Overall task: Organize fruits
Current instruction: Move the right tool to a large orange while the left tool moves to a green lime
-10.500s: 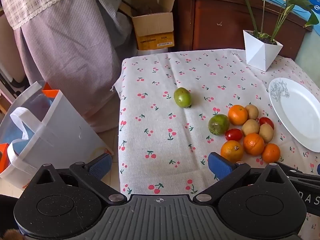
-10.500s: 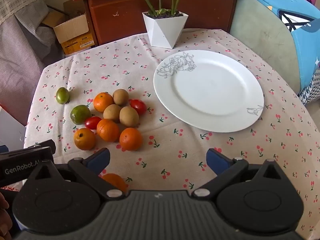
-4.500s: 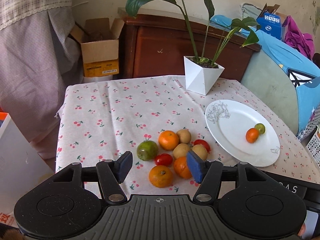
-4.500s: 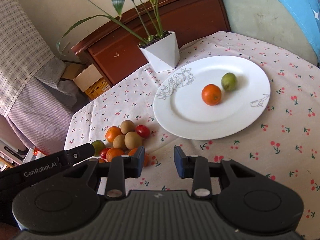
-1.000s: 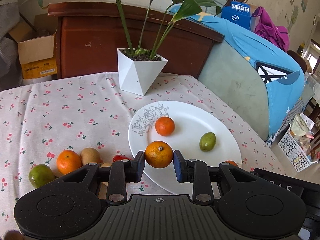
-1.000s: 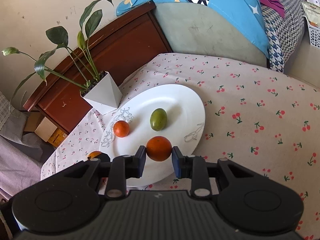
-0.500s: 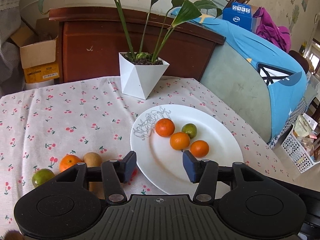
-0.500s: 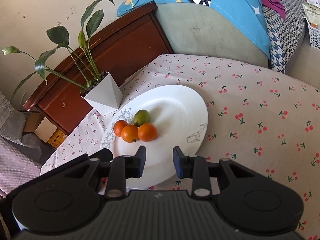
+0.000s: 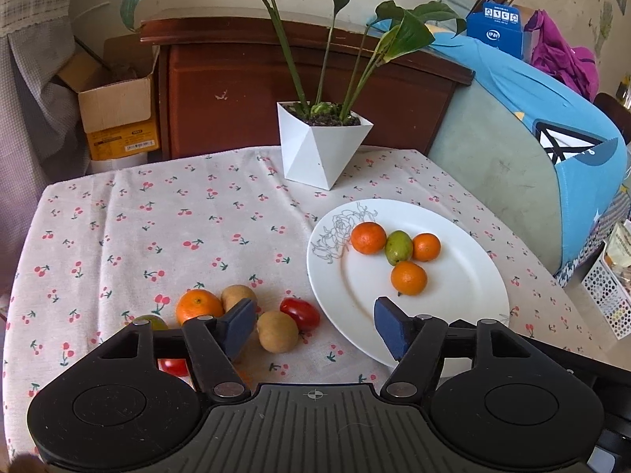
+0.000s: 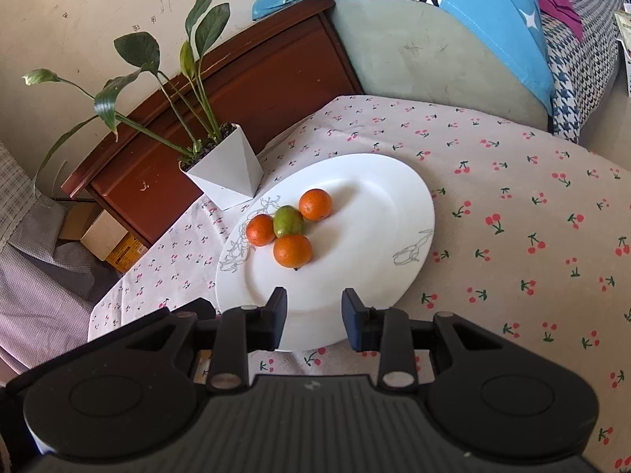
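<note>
Fruits (image 10: 291, 225) cluster toward plate (image 10: 378, 181) left edge (right half bare), both claws (image 9: 315, 329) (image 10: 314, 313) open, empty.

Left wrist view: the black body of the left hand-held gripper (image 9: 313, 325) covers the near edge of the cherry-print cloth-covered bench (image 9: 130, 236) and the near rim of the white oval plate (image 9: 465, 287). Partly hidden behind it are a round green fruit (image 9: 152, 321), a small red tomato (image 9: 173, 366) and an orange patch (image 9: 242, 376) too small to identify. Right wrist view: the right hand-held gripper (image 10: 313, 317) conceals the plate's near rim; the tall green potted plant (image 10: 165, 90) hides part of the dark wooden cabinet (image 10: 244, 79).
</note>
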The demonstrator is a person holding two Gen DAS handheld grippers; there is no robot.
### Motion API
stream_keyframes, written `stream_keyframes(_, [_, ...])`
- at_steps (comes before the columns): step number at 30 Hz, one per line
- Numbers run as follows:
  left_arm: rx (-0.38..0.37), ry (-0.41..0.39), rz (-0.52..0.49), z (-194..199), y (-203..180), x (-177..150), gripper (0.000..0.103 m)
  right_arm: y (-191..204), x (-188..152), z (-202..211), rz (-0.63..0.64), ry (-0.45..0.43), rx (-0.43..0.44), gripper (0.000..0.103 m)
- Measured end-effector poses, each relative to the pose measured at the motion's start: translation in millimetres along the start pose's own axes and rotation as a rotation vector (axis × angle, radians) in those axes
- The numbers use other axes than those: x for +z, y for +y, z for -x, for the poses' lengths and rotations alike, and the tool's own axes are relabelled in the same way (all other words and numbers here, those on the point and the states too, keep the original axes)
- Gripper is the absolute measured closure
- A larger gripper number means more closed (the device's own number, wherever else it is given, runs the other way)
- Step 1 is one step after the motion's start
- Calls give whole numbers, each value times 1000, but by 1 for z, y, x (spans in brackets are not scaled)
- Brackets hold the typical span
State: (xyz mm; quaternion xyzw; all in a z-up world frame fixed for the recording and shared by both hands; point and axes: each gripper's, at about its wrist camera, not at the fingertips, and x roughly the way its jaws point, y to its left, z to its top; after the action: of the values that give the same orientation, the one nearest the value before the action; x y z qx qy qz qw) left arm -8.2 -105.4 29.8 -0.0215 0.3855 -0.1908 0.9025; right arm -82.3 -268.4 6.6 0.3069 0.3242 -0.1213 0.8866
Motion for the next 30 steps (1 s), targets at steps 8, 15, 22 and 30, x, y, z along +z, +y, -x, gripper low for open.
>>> stream_keyframes(8, [27,-9,3,14,14,-3,29,11,-5,-1,41,21,27,70])
stream_keyframes(15, [46,-6,14,22,29,-5,29,28,-14,-3,111,36,43,70])
stream_keyframes(22, [83,-1,51,28,52,-10,29,43,-22,-4,180,50,83,68])
stream_keyframes(30, [173,0,155,33,94,-11,29,54,-31,-11,224,75,103,68])
